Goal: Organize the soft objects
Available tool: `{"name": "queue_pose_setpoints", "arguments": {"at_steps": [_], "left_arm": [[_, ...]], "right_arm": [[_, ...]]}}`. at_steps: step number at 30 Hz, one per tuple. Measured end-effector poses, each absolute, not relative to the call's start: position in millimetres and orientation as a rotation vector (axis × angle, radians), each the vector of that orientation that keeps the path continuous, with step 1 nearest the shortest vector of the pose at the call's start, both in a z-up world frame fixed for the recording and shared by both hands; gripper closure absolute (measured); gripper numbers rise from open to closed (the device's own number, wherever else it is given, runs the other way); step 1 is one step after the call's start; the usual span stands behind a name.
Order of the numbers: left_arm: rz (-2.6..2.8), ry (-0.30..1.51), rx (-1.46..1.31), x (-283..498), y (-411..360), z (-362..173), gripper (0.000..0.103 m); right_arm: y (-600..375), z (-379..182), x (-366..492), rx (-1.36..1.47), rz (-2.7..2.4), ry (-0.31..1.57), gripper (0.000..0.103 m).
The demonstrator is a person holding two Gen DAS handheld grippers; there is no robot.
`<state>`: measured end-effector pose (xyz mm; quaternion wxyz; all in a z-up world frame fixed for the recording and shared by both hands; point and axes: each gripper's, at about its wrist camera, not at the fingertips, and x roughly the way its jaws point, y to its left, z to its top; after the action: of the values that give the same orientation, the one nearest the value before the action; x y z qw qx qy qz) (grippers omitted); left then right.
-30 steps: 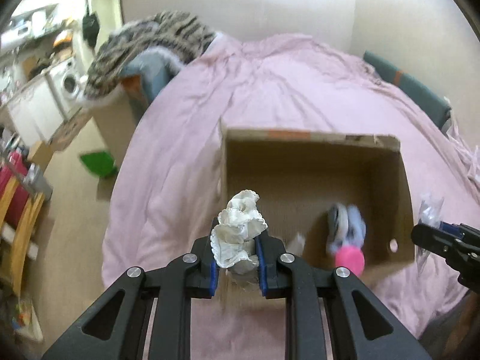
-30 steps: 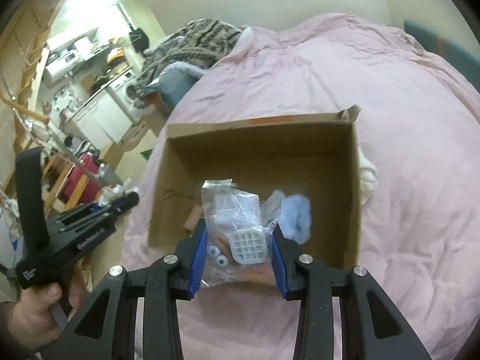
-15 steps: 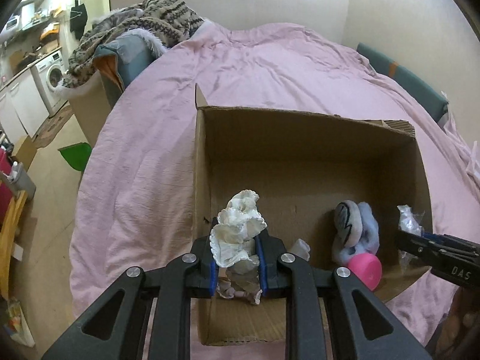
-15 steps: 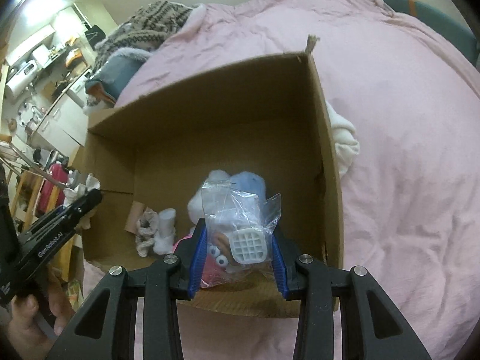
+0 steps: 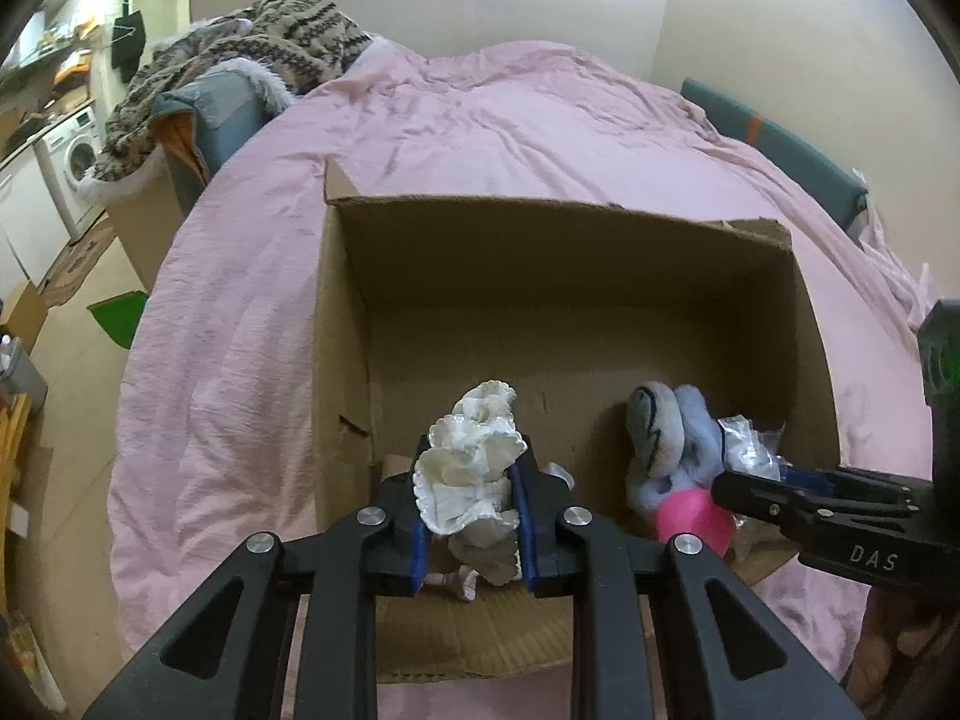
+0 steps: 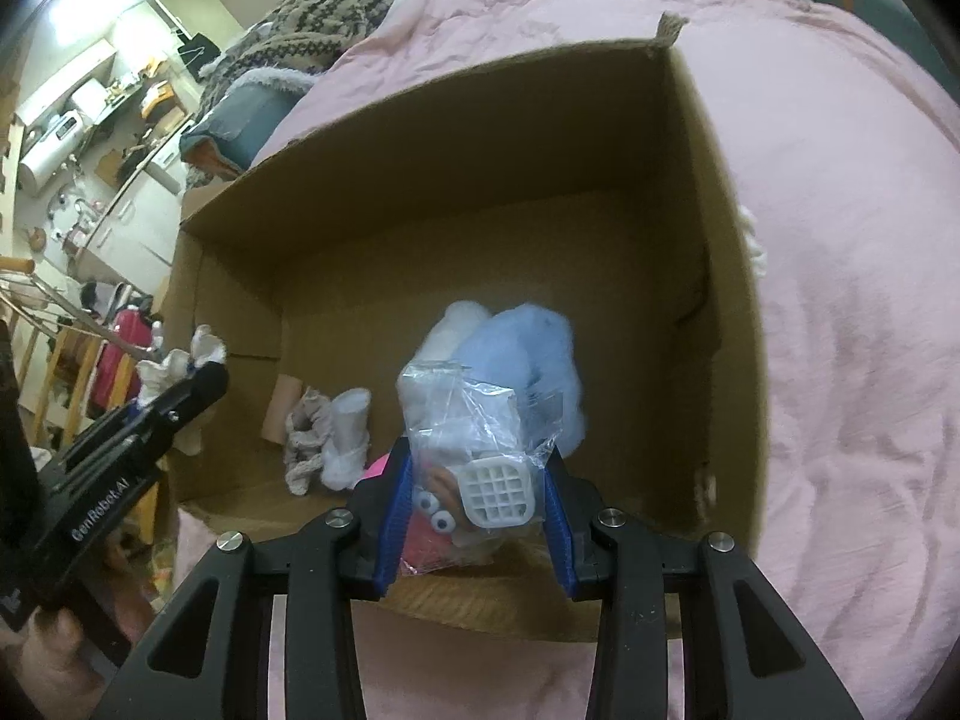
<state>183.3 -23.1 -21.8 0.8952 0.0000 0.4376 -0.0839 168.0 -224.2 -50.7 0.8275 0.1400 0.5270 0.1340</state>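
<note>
1. On the bed (image 5: 480, 138), spread with a wrinkled pink cover, stands an open cardboard box (image 5: 564, 276); its top faces up and its walls are upright.
2. Cardboard box, right wrist view (image 6: 456, 180): the floor holds a pale blue plush toy (image 6: 528, 354), a small bundle of white and grey socks (image 6: 330, 438) near the left wall, and a pink object (image 5: 693, 519) touching the plush toy.
3. Left gripper (image 5: 474, 510): jaws narrowed and clamped on a white frilled cloth (image 5: 474, 468), held above the box's near left corner; the cloth rises past the blue pads and droops below them.
4. Right gripper (image 6: 480, 516): jaws closed on a clear plastic bag (image 6: 474, 420) containing a white grid-patterned piece and small toy parts with eyes; it is held over the near edge of the box, just in front of the plush toy.
5. Background, left of the bed: a patterned knitted blanket (image 5: 252, 60) lies heaped over a blue cushion (image 5: 228, 114); a washing machine (image 5: 72, 162) stands further back.
</note>
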Motion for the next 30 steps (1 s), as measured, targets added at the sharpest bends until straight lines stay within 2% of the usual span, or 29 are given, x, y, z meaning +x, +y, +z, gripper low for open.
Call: {"name": "queue_pose_setpoints", "arguments": {"at_steps": [6, 9, 10, 11, 12, 14, 17, 19, 21, 28, 30], "left_arm": [[-0.171, 0.934, -0.005, 184, -21, -29, 0.076], [-0.158, 0.929, -0.005, 183, -20, -28, 0.064], [-0.152, 0.924, -0.003, 183, -20, -27, 0.055], [-0.146, 0.918, -0.001, 182, -20, -26, 0.049], [-0.148, 0.911, -0.003, 181, -21, -24, 0.047], [-0.139, 0.897, 0.008, 178, -22, -21, 0.039], [-0.126, 0.88, 0.007, 176, -22, -15, 0.038], [-0.125, 0.865, -0.014, 173, -19, -10, 0.038], [-0.11, 0.851, -0.021, 171, -16, -5, 0.038], [-0.082, 0.817, -0.04, 159, -5, 12, 0.037], [-0.088, 0.813, -0.03, 154, -3, 16, 0.031]], "right_arm": [[-221, -49, 169, 0.291, 0.289, 1.11, 0.058], [-222, -47, 170, 0.297, 0.283, 1.104, 0.054], [-223, -46, 170, 0.296, 0.277, 1.098, 0.052], [-224, -45, 170, 0.3, 0.272, 1.089, 0.047], [-226, -43, 169, 0.308, 0.276, 1.082, 0.04], [-228, -39, 169, 0.314, 0.272, 1.061, 0.034], [-231, -33, 167, 0.321, 0.265, 1.033, 0.03], [-233, -27, 166, 0.328, 0.256, 1.002, 0.019], [-234, -19, 163, 0.334, 0.255, 0.963, 0.003], [-237, -1, 148, 0.33, 0.255, 0.894, 0.001], [-237, 4, 143, 0.338, 0.266, 0.885, 0.0]]}}
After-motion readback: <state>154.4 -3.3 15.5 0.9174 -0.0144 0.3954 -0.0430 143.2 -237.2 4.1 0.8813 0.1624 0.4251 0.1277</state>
